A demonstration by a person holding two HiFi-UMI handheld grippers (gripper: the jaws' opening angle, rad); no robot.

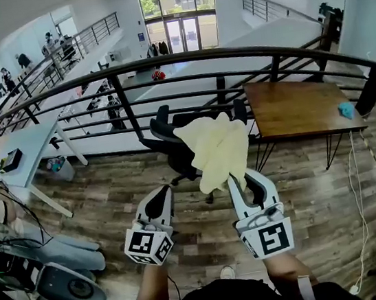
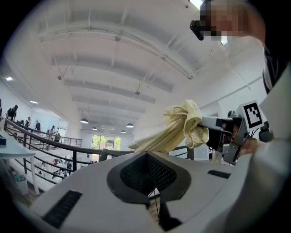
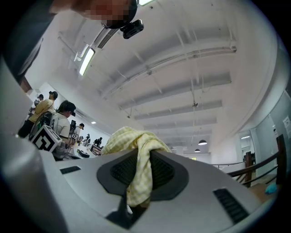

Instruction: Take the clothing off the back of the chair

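Observation:
A pale yellow piece of clothing (image 1: 217,147) hangs in the air in front of the black office chair (image 1: 165,138), clear of its backrest. My right gripper (image 1: 237,177) is shut on it. In the right gripper view the cloth (image 3: 136,150) drapes down between the closed jaws of that gripper (image 3: 138,193). My left gripper (image 1: 160,197) is held beside it on the left, jaws together with nothing in them. In the left gripper view that gripper (image 2: 152,195) looks past the bunched cloth (image 2: 182,127), which the right gripper (image 2: 227,129) holds.
A black railing (image 1: 182,60) runs behind the chair. At the right stands a wooden table (image 1: 300,106) with a small blue thing (image 1: 346,110) on it. A white desk (image 1: 22,152) and grey equipment (image 1: 45,270) are at the left. Cables trail over the wood floor at the right.

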